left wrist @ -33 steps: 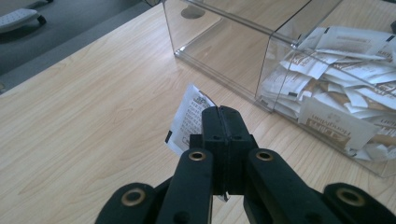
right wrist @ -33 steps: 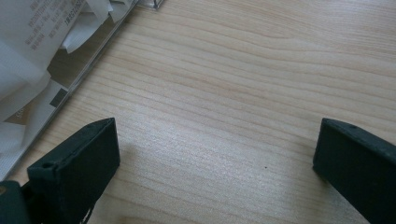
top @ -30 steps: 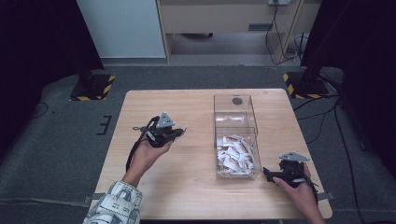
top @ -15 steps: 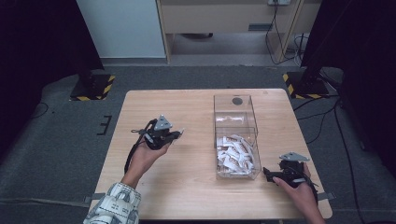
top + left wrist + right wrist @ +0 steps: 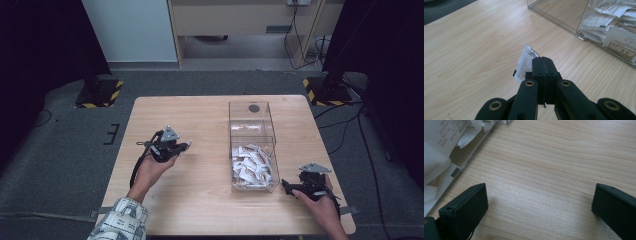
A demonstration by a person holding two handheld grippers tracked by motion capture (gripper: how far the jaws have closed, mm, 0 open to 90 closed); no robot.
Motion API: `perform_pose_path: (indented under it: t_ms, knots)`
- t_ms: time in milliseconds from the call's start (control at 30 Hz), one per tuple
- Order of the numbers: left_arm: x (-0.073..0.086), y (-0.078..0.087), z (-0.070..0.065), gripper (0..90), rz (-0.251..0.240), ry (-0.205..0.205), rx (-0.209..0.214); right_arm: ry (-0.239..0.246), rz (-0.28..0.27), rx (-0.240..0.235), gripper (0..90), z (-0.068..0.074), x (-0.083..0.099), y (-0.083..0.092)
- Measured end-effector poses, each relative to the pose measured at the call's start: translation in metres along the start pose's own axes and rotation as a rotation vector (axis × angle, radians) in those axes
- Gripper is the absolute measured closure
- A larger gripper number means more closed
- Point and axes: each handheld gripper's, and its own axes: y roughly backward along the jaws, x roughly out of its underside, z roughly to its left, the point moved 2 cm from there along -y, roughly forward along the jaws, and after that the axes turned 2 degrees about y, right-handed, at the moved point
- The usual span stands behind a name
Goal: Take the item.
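Sachet (image 5: 526, 62): a small white packet with printed text, pinched by one edge in the left tool (image 5: 543, 60), whose jaws are clenched tight on it with no gap between them. In the high view the left tool (image 5: 181, 148) sits over the bare wood of the surface (image 5: 200, 200), left of the clear plastic box (image 5: 252, 145), with the packet sticking out past the jaw tips. The box has two compartments: the near one holds a heap of similar white sachets (image 5: 251, 167), the far one looks empty apart from a dark round mark on its floor.

The right tool (image 5: 286, 186) rests low on the surface just beside the near right corner of the box, jaws released and spread wide with only wood between them, as the right gripper view confirms (image 5: 539, 202).

The step in hand appears to be setting this one sachet down on the open wood, away from the box. To do it well, bring the packet low until its free edge touches or nearly touches the surface, tilt the tool so the packet lies flat rather than on its corner, then release fully and lift straight away so the packet is not dragged along. The grip is on a thin edge, so a quick swing could let it flutter or slip; a slow, level approach seems safer. Keep well clear of the box wall.
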Motion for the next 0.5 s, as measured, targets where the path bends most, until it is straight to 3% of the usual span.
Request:
perform_pose_path:
  t_ms: [500]
  knots:
    - [0.019, -0.003, 0.016, 89.7, 0.024, 0.032, -0.031, 0.002, -0.001, 0.000, 0.8, 0.000, 0.000, 0.000]
